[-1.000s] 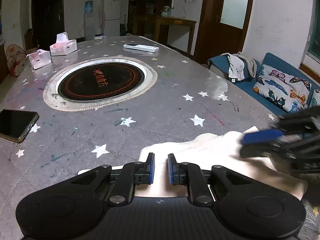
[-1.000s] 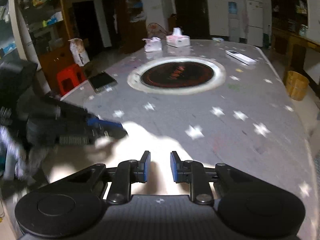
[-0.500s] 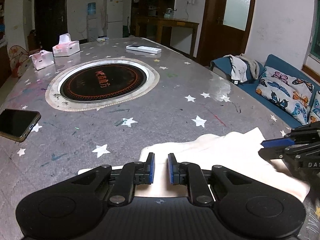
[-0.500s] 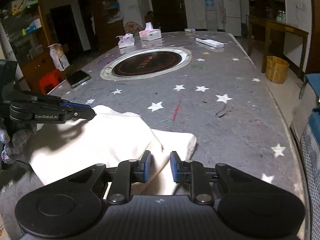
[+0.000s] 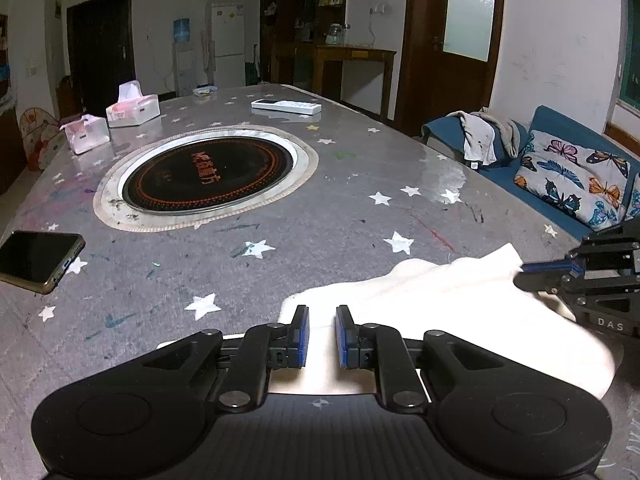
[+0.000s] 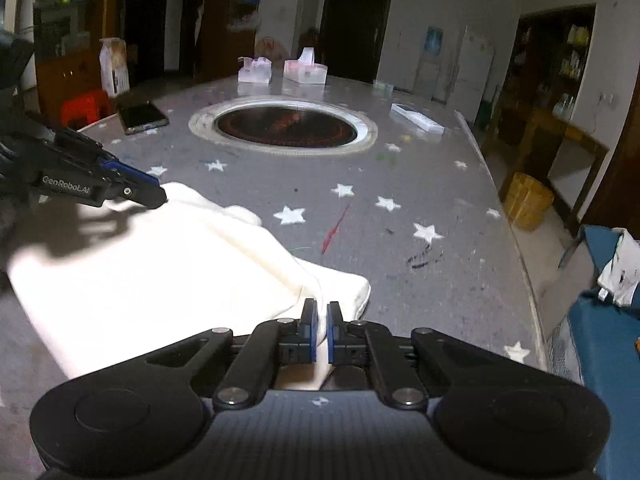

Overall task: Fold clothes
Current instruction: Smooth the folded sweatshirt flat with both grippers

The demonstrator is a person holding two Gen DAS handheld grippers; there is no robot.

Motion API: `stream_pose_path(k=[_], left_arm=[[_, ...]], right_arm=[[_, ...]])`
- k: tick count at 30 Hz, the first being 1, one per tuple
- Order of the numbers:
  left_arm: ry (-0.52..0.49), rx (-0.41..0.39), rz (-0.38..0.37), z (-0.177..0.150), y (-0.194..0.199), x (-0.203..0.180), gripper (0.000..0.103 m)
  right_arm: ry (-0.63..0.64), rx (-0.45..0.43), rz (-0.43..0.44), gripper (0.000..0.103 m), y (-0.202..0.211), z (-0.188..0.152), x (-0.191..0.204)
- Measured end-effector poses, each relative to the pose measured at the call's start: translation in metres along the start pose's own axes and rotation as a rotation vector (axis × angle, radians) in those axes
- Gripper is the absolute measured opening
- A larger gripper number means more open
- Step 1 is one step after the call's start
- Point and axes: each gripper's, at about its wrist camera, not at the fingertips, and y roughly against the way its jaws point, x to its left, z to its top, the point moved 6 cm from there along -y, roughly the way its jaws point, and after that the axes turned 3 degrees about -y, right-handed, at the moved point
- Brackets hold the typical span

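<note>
R gripper [image 6: 321, 330] jaws now clamped on cloth [image 6: 160, 264] corner, gap gone; L gripper [image 5: 322, 336] jaws kept slightly apart over cloth; fold can be started.

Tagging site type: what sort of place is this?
Probably a home living-dining room: a table with a built-in hotplate, a sofa with a butterfly cushion, and a fridge by the far wall.

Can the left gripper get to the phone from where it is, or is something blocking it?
Probably yes: the table between the left gripper and the phone is bare, but its fingers straddle the white cloth.
</note>
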Motion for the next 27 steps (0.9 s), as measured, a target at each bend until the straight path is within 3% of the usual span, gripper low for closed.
stream_pose_path(k=[6, 12, 16, 22, 27], left_arm=[[-0.006, -0.013, 0.008, 0.000, 0.000, -0.001, 0.017], [-0.017, -0.022, 0.021, -0.001, 0.000, -0.003, 0.018], [0.002, -0.041, 0.025, -0.001, 0.012, 0.001, 0.027], [-0.021, -0.108, -0.005, -0.009, 0.059, -0.001, 0.027], [-0.026, -0.048, -0.040, -0.030, 0.065, 0.000, 0.027]], right_arm=[[-0.058, -0.054, -0.002, 0.007, 0.029, 0.011, -0.002], [-0.072, -0.064, 0.165, 0.007, 0.054, 0.004, 0.032], [-0.097, 0.000, 0.151, 0.005, 0.039, -0.013, 0.034], [-0.093, 0.010, 0.151, 0.005, 0.040, -0.006, 0.030], [-0.074, -0.012, 0.170, 0.006, 0.036, 0.011, 0.031]])
